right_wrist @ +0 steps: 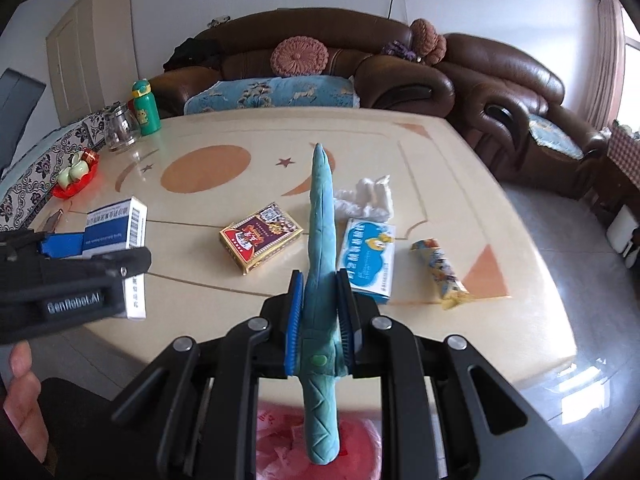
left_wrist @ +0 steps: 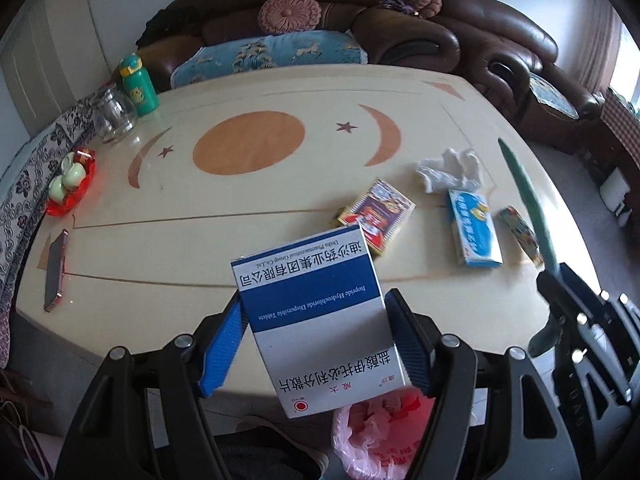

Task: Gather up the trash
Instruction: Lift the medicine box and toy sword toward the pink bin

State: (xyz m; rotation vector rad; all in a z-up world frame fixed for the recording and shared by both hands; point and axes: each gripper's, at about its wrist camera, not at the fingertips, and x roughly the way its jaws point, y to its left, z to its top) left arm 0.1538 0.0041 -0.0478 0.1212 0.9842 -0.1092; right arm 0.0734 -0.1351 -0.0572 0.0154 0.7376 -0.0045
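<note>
Left gripper [left_wrist: 316, 312] clamps medicine box [left_wrist: 320, 316]; right gripper [right_wrist: 320, 312] clamps teal sword [right_wrist: 322, 264], both above red bag [right_wrist: 280, 440].

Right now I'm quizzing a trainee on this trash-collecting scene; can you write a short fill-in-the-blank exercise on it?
1. The left gripper is closed on a blue and white ____ box.
2. The right gripper is shut on a long ____ plush toy.
3. The crumpled white tissue lies on the ____.
4. The bag below both grippers is ____ plastic.

Missing words: medicine; green; table; pink
</note>
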